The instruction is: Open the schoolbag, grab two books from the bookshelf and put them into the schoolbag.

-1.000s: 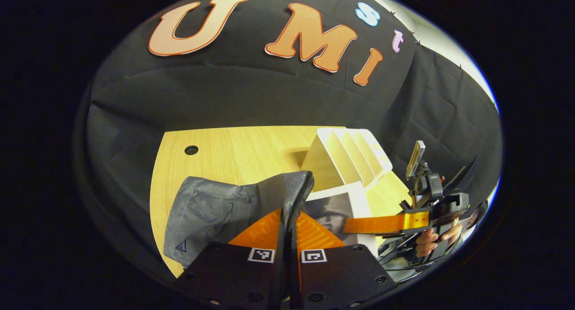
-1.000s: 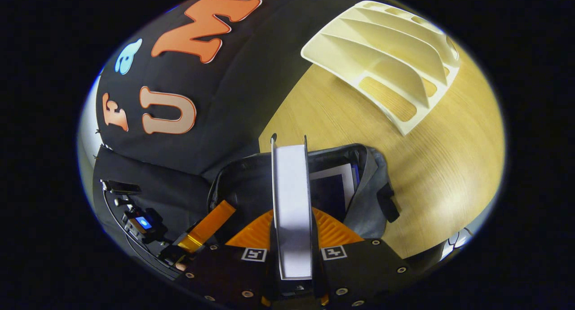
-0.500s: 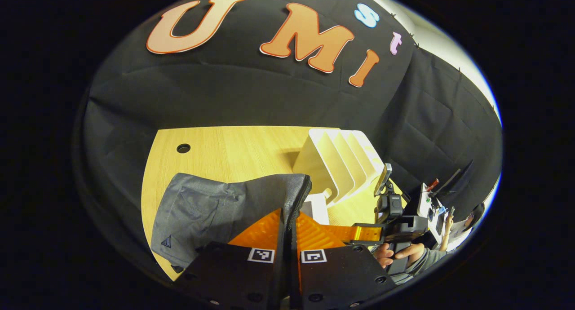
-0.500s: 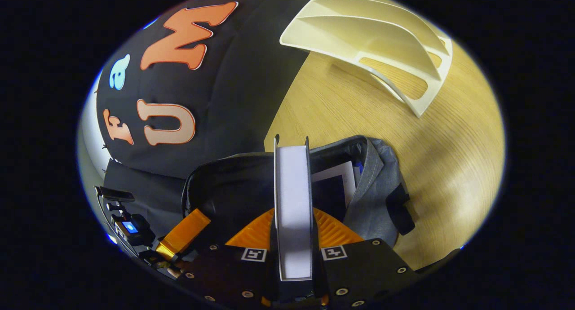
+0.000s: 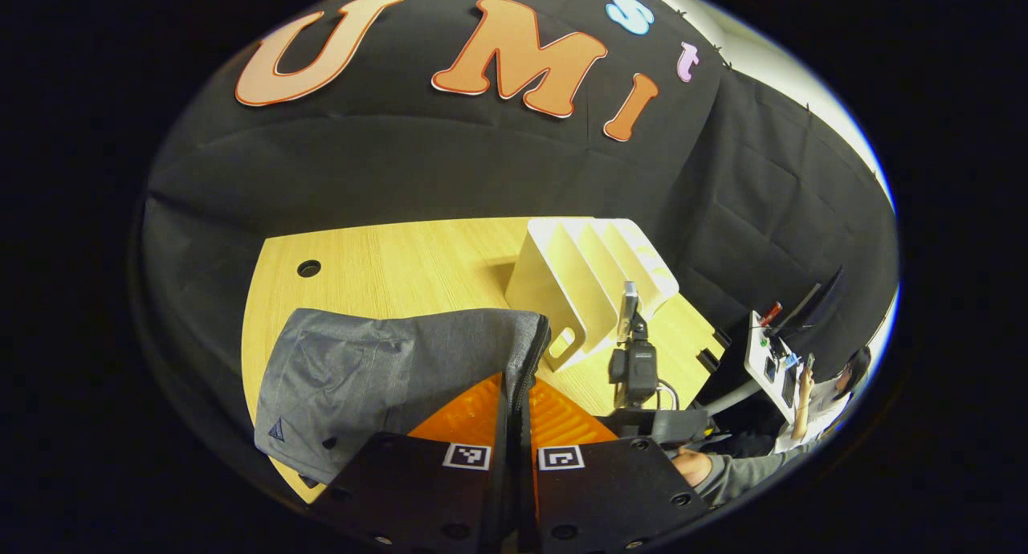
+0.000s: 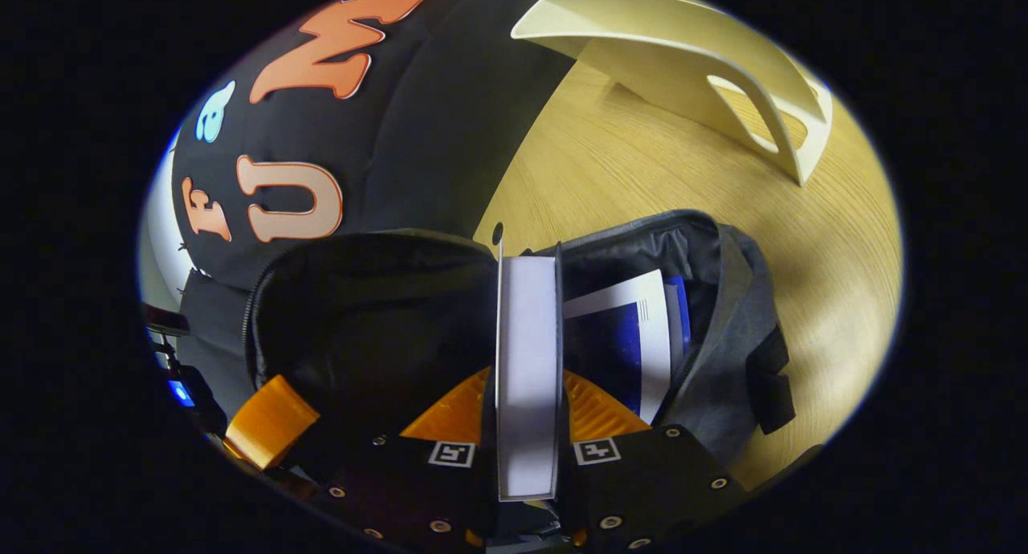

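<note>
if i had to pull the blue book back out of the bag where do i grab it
Grip the blue book by its exposed top edge, coming straight down through the open mouth of the schoolbag. It stands upright against the bag's wall, so only that upper part is reachable.

Each gripper's body is a pair of black plates studded with round screws, and each plate carries a small square black-and-white marker (image 5: 467,456) near its inner edge. Behind the markers the fingers (image 6: 444,409) are ridged. The person's forearm wears a grey sleeve (image 5: 735,474).
</note>
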A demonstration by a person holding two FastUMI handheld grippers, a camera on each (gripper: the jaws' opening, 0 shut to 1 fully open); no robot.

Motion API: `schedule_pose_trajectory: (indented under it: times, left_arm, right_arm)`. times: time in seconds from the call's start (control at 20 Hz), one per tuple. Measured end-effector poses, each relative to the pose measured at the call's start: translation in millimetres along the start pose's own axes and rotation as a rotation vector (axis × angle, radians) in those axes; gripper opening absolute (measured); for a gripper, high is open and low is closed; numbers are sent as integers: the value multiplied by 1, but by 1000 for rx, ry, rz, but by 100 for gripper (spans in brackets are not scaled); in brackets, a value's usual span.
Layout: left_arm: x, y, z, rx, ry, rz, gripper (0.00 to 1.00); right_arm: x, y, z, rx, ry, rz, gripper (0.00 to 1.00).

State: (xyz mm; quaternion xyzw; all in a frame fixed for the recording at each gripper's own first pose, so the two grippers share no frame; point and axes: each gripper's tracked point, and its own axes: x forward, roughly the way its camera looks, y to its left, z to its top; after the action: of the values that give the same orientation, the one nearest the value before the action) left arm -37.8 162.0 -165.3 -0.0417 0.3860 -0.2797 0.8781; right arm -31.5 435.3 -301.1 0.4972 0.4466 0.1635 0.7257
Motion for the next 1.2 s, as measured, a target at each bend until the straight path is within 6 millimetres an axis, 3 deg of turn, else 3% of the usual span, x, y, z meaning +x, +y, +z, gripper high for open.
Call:
schedule_pose_trajectory:
  times: [0.15,0.2,0.3,0.5,0.6,0.75,0.8,0.95,1.0,1.05,1.2]
  left_arm:
    - [-3,5,-1,-10,-9,10,7]
    - [-4,8,0,-11,-21,14,7]
    - [-4,17,-4,-13,-28,31,7]
    - [-4,17,-12,-47,-33,5,10]
    - [-1,16,-17,-54,-37,16,16]
    - [6,7,-25,-34,-37,50,32]
    - [7,1,-35,-15,-18,50,42]
    - [18,-6,-53,-31,-1,111,80]
    - [21,-13,-54,-53,-8,124,81]
    - [21,-20,-61,-70,-18,143,88]
    - [26,-40,-47,-79,-75,203,96]
  right_arm:
    - [4,1,-7,-19,52,-43,34]
    - [3,-7,-6,-48,56,-104,36]
    - [-2,-19,8,-145,37,-243,49]
    - [-27,-8,24,-305,14,-348,62]
    - [-42,-6,34,-348,-7,-361,69]
    - [-70,-19,52,-416,-41,-392,74]
    - [-79,-21,58,-437,-43,-393,75]
    - [-109,-37,78,-504,-39,-417,91]
    - [-119,-39,86,-526,-46,-418,93]
    - [-129,-41,97,-545,-64,-419,96]
    - [-158,-39,127,-598,-122,-410,97]
